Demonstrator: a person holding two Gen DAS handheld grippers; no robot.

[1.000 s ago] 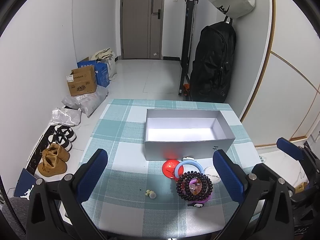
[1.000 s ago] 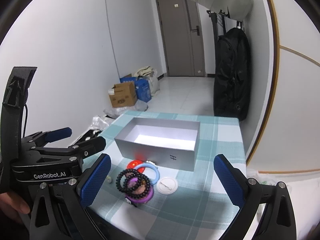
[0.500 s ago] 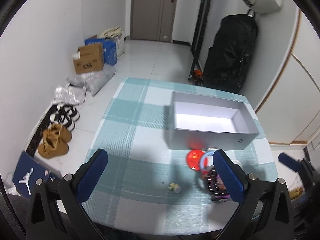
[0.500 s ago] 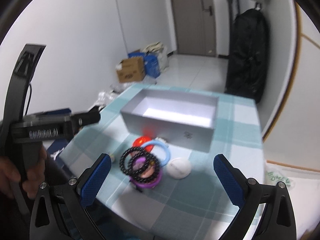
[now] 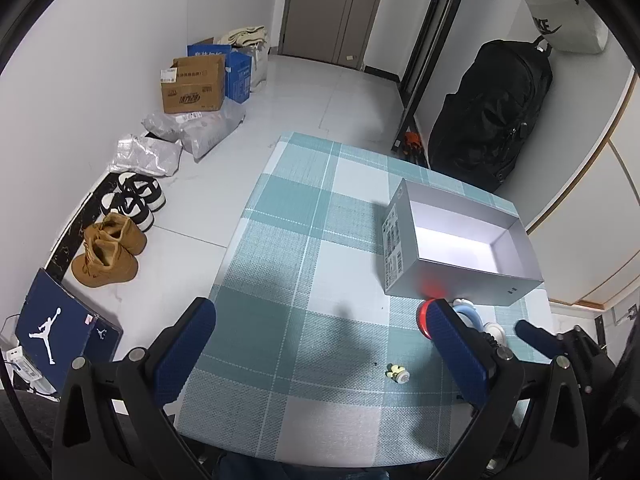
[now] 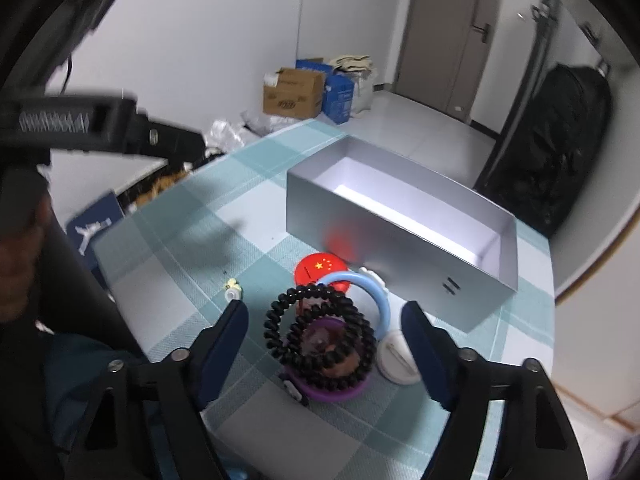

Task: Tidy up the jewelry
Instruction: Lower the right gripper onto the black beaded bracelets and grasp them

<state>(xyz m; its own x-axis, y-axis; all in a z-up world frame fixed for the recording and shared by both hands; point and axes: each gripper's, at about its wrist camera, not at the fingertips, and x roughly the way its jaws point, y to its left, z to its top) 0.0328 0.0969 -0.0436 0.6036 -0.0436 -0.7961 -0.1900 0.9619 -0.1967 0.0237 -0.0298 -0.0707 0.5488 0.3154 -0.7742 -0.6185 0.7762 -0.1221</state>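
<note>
Fingers, right gripper (image 6: 325, 344): two blue pads apart, one on either side of the jewelry pile, neither touching it; the jaws have just been closing, with the pile between them but not clamped. Fingers, left gripper (image 5: 320, 354): blue pads spread wide over bare checked tablecloth (image 5: 304, 264), nothing between them.

Jewelry pile, right wrist view: two black beaded bracelets (image 6: 320, 332) lying overlapped on a purple band (image 6: 332, 394); a light blue ring (image 6: 374, 290) leaning behind them; a red round badge (image 6: 316, 270) with yellow stars at the far side, near the box wall; a white round disc (image 6: 396, 354) just right of the bracelets. A small pale charm (image 6: 233, 290) lies apart on the cloth, just beyond the left pad.

Silver box (image 6: 400, 216): open-topped, white inside, nothing visible in it, standing on the cloth just beyond the pile.

Left wrist view only: a barcode label on the end wall of the silver box (image 5: 394, 248); floor items along the wall, namely tan boots (image 5: 108, 250), black-and-white sneakers (image 5: 136, 200), a cardboard carton (image 5: 194, 86), a blue shoebox lid (image 5: 60, 340). Here the left gripper's right finger hides most of the pile; the bracelets do not show, only edges of the red badge (image 5: 421, 316), blue ring (image 5: 468, 314) and white disc (image 5: 494, 330). The charm (image 5: 398, 374) shows clearly.

Right wrist view only: the full pile, and the left gripper's body (image 6: 100, 126) at the upper left, blurred, with a person's hand (image 6: 20, 264) below it.
</note>
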